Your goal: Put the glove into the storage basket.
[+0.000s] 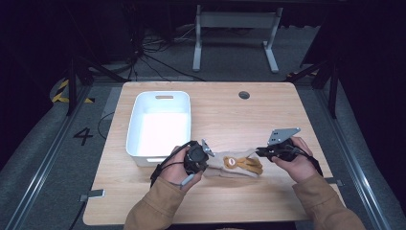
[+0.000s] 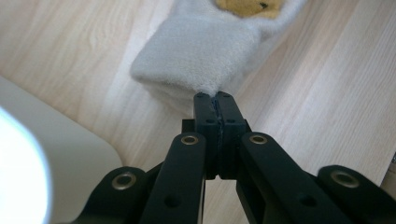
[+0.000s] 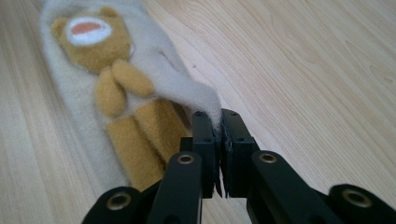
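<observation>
A beige plush sock (image 1: 238, 165) with a brown bear figure (image 3: 114, 88) on it lies flat on the wooden table near the front edge. My left gripper (image 1: 209, 162) is at its left end, and in the left gripper view the jaws (image 2: 214, 99) are shut on the edge of the plain cuff (image 2: 198, 53). My right gripper (image 1: 261, 152) is at the sock's right end. In the right gripper view its jaws (image 3: 217, 122) pinch a raised fold of the beige fabric (image 3: 203, 98) beside the bear's legs.
A white plastic bin (image 1: 135, 127) stands on the table's left half, just behind my left hand; its rounded corner (image 2: 70, 163) shows in the left gripper view. A round cable hole (image 1: 244, 95) sits near the far edge. Bare wood stretches to the right and behind the sock.
</observation>
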A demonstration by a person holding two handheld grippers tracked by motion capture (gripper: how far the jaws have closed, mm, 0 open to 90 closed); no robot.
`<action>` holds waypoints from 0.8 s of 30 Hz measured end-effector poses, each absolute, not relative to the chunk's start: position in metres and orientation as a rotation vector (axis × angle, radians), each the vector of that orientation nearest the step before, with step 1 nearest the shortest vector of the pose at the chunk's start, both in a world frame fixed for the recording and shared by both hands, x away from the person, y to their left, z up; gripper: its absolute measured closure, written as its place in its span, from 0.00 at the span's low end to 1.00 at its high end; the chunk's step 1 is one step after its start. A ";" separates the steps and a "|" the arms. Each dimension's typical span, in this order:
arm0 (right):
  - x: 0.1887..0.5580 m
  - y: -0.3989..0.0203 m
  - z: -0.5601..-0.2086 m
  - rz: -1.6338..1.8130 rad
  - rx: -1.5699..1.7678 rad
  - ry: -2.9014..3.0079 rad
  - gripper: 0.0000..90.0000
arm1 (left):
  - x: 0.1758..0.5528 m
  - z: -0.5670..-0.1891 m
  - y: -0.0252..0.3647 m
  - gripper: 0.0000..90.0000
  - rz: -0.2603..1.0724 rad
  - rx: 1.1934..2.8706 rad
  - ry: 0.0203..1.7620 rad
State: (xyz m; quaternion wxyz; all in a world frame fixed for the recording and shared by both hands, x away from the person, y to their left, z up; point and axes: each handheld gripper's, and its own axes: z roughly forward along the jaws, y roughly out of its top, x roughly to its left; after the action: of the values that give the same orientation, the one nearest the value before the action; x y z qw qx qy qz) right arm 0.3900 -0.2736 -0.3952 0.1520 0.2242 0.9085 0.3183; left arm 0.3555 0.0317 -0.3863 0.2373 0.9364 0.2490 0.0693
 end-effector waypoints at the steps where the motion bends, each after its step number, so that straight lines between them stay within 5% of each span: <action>1: 0.392 -0.272 -0.399 0.898 0.648 2.617 0.96 | 0.357 -0.392 0.029 1.00 0.164 2.595 0.683; 16: 0.397 -0.273 -0.416 0.835 0.704 2.705 0.91 | 0.364 -0.405 0.029 0.98 0.055 2.642 0.709; 20: 0.397 -0.278 -0.415 0.844 0.723 2.703 0.82 | 0.363 -0.397 0.032 0.82 0.003 2.599 0.709; 24: 0.395 -0.283 -0.411 0.873 0.756 2.685 0.76 | 0.363 -0.392 0.032 0.76 0.010 2.579 0.690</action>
State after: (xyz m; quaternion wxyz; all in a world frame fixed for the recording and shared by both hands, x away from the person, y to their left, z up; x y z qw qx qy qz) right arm 0.3954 -0.2826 -0.4113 0.1089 0.2571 0.9131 0.2970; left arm 0.3630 0.0322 -0.3921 0.2338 0.9392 0.2513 0.0035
